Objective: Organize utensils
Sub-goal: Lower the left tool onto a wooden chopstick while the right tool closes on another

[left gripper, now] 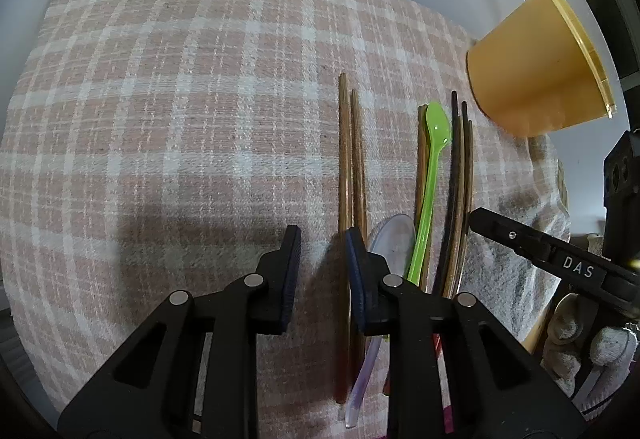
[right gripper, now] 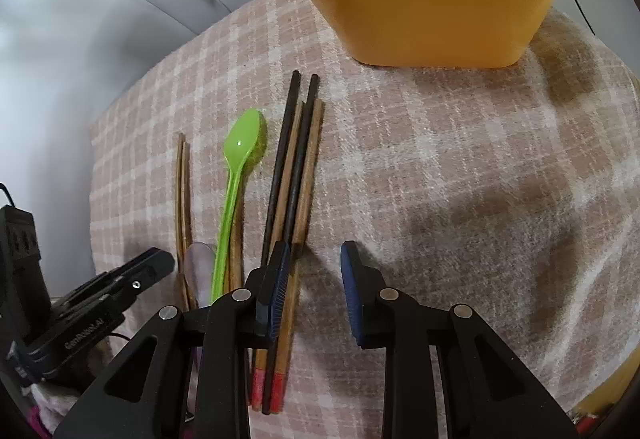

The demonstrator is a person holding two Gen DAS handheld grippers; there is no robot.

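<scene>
Now the utensils lie in a neat row, lengthwise, on a pink-and-white checked cloth [left gripper: 180, 99]: a pair of brown chopsticks [left gripper: 352, 159], a clear spoon [left gripper: 390, 239], a green plastic spoon [right gripper: 236, 179], and a bundle of dark and brown chopsticks [right gripper: 296, 167] whose brown ones have red ends. The clear spoon lies just beside the green spoon's handle, bowl toward the near end of the row.

Left of the brown pair the cloth is open up to its far edge; right of the bundle it is open too, up to a yellow tub [left gripper: 536, 71] standing on the cloth's far right part. Whether anything is inside the tub cannot be seen.

The left gripper [left gripper: 322, 259] has its jaws narrow, with nothing between them, its right finger over the brown pair. The right gripper [right gripper: 316, 279] is likewise narrow with nothing gripped, its left finger over the bundle.
</scene>
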